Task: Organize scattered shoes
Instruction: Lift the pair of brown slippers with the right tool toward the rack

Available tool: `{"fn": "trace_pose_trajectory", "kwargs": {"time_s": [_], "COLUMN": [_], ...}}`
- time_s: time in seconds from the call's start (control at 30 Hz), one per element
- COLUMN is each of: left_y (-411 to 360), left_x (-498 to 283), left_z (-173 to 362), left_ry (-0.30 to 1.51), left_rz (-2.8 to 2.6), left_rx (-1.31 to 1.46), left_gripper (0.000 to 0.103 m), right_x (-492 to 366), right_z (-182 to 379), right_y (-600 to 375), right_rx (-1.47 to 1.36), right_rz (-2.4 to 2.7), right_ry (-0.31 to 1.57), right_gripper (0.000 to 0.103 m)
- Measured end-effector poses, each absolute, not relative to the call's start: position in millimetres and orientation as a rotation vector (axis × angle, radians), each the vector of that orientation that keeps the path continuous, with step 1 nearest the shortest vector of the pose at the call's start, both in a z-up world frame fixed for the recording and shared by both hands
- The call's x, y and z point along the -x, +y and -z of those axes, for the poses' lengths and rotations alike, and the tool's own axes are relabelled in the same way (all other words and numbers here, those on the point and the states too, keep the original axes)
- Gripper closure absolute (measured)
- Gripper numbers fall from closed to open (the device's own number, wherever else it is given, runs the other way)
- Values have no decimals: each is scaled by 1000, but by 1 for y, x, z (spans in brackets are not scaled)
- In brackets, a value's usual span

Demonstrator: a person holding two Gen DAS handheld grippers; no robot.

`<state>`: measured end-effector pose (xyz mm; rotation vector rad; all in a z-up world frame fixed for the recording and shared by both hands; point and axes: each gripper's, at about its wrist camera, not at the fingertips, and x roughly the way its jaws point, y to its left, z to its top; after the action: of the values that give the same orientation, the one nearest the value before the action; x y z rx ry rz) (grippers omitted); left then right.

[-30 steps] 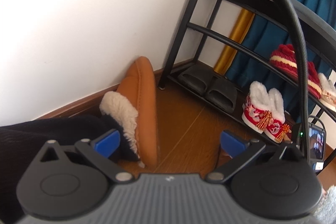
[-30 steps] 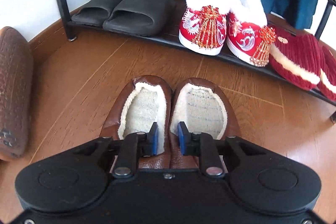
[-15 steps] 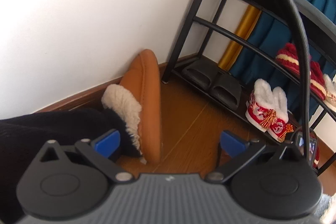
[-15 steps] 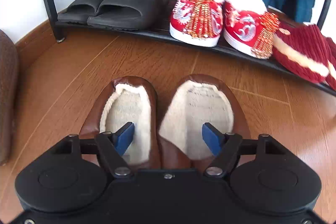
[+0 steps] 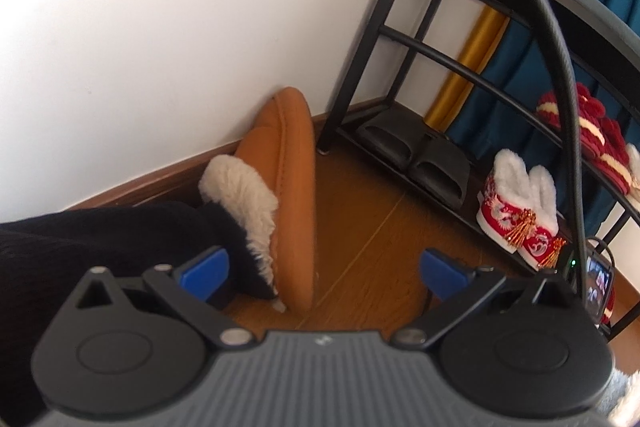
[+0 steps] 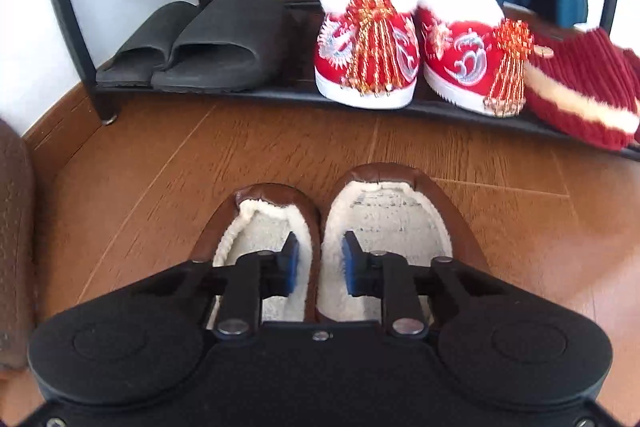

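Observation:
A pair of brown slippers (image 6: 384, 211) with cream fleece lining lies side by side on the wooden floor, in front of the black shoe rack (image 6: 240, 93). My right gripper (image 6: 320, 263) has one blue pad inside each slipper. Its jaws are closing, and the two inner walls of the pair are squeezed between the pads. In the left wrist view, my left gripper (image 5: 324, 273) is open above the floor with nothing between its pads. Just left of it, a tan slipper (image 5: 280, 155) with a fleece cuff is on a person's dark-clad leg, tipped on its side by the wall.
The rack's bottom shelf (image 5: 400, 31) holds black slides (image 6: 208, 43), red embroidered shoes (image 6: 368, 47) with white fur and red corduroy slippers (image 6: 580, 87). A black cable (image 5: 560, 67) crosses the left view. A small screen (image 5: 598, 279) sits by the rack. The tan slipper's sole (image 6: 14, 247) shows at the left edge.
The right gripper's jaws spread wide half a second ago and have closed again on the slippers' inner walls, drawing the pair together. The left gripper has stayed open and hardly moved.

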<state>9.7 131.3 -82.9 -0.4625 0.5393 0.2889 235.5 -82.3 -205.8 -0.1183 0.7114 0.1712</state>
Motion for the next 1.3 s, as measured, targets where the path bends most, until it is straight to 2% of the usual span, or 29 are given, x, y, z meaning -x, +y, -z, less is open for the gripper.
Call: {"fn": "trace_pose_trajectory", "kwargs": {"time_s": [0.27, 0.7, 1.07, 1.3], "left_y": [126, 125, 131, 135], "left_x": [-11, -5, -2, 3], "left_z": [83, 75, 71, 61], "left_ry": [534, 479, 456, 392], "left_rz": [-282, -284, -301, -325], "left_rx": [444, 440, 465, 459], "left_gripper": [0, 0, 0, 0], "right_x": [-210, -164, -169, -197], "right_z": [180, 123, 70, 32], "right_y": [-72, -57, -17, 13], "right_rx": [203, 164, 171, 171], "right_rz": [-209, -283, -301, -314], "right_ry": [534, 318, 86, 21], "right_gripper": [83, 84, 85, 85]}}
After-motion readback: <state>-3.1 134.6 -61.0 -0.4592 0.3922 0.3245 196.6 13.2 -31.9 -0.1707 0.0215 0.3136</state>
